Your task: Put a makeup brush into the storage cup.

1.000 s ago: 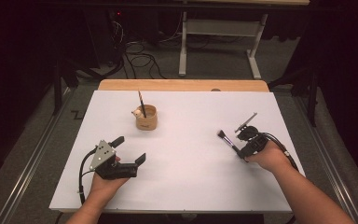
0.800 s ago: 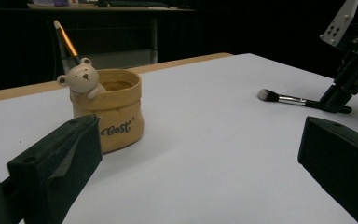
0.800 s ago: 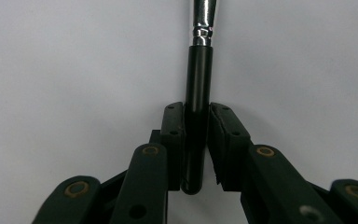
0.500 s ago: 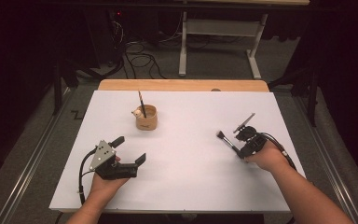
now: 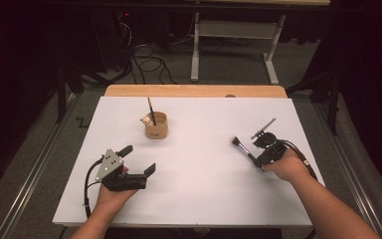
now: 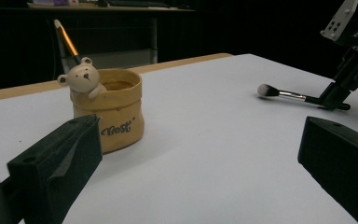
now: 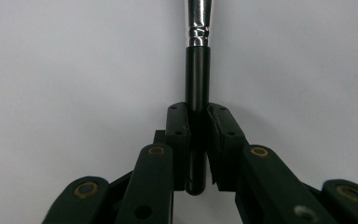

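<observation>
Nothing on the tabletop (image 5: 199, 199) has shifted since the earlier frame; both hands sit where they were, and only my right claw's jaws have just been closing, with the brush handle between them.

Left side: my left claw (image 5: 140, 160) rests low near the front edge, jaws spread wide and empty, aimed toward the cup. Released.

Centre-left: the bear cup (image 5: 156, 125), a squat tan holder with a small bear figure on its rim, stands upright with one pencil-like tool (image 5: 151, 110) leaning in it. It sits well apart from both claws.

Right side: the makeup brush (image 5: 242, 146) lies flat on the tabletop, bristle head pointing toward the centre, tail end toward my right hand. My right claw (image 7: 198, 140) is clenched on the black handle near its tail end; the pads (image 7: 177, 135) meet the handle on both sides, and the metal ferrule (image 7: 199, 23) stands clear ahead of them.

Handling assessment: the brush looks light and rigid, with a smooth, round, glossy handle that could roll or slip between flat pads. The bristles are soft and should not be squeezed. A hold on the black handle, short of the ferrule, is the sound place. Gripped this far back, the head end may dip on lifting, so firm pressure is advisable.
</observation>
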`<state>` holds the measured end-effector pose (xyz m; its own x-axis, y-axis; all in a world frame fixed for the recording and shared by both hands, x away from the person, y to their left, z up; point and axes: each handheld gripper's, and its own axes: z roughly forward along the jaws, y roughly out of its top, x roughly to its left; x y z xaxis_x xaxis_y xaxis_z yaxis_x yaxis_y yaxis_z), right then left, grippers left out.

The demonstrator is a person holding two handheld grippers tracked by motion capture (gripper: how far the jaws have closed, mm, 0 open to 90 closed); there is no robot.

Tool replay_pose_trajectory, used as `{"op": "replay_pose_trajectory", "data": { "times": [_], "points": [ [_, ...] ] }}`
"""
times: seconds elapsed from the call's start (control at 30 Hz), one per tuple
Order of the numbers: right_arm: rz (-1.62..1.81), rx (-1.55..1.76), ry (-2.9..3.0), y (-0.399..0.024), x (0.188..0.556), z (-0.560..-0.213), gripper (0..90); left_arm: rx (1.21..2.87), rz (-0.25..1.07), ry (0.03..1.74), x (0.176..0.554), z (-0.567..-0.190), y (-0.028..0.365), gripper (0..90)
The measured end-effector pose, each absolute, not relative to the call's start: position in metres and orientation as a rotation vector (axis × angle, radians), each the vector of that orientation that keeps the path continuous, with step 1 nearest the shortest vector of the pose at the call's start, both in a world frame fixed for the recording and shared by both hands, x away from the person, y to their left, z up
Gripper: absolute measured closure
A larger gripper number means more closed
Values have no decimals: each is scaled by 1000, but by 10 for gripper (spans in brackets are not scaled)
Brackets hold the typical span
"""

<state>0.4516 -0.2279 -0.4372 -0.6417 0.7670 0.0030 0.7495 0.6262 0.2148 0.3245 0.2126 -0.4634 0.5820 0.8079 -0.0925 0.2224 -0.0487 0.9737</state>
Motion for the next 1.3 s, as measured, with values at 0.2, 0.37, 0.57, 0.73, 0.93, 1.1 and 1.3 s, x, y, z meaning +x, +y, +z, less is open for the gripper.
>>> {"op": "replay_pose_trajectory", "data": {
  "times": [0.2,0.37,0.57,0.73,0.93,1.1,1.3],
  "points": [
    [340,1273,2723,-227,448,-432,809,1594,595,890,324,-463,213,4],
    [383,1252,2696,-227,445,-427,809,1591,596,890,324,-463,213,4],
    [447,1252,2664,-230,441,-423,809,1592,594,889,324,-463,212,4],
    [516,1251,2638,-234,436,-425,809,1592,595,885,324,-463,212,4],
    [582,1247,2606,-236,429,-429,809,1591,590,889,324,-463,212,4],
    [648,1251,2555,-240,426,-430,809,1589,592,889,324,-464,211,4],
    [733,1254,2490,-246,421,-434,809,1595,593,890,324,-464,211,4]
  ]
}}
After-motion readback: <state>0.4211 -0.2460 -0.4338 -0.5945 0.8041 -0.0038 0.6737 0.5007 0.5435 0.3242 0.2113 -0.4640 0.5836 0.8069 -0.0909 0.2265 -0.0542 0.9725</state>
